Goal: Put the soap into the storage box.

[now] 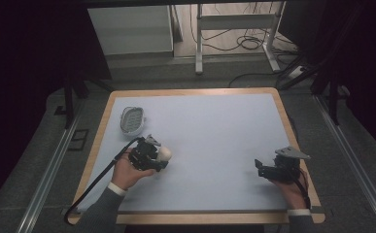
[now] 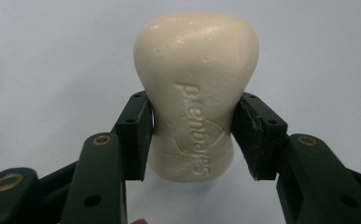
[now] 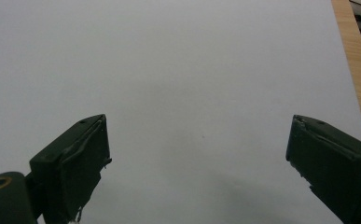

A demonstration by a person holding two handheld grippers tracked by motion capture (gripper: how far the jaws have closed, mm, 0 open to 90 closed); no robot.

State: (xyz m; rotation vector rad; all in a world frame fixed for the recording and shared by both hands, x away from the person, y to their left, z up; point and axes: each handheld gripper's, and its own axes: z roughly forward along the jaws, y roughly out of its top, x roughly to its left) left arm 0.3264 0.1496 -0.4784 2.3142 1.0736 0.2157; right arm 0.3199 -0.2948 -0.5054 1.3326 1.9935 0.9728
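left gripper jaws clamped on the soap bar waist just above the table, keep squeeze steady and carry level to the soap dish; right gripper jaws wide open, empty

Cream soap bar with embossed lettering on its face; white soap dish with grey ridged insert; pale grey-blue tabletop edged in light wood; both grippers' jaws dark green-black with brass-coloured rivets.
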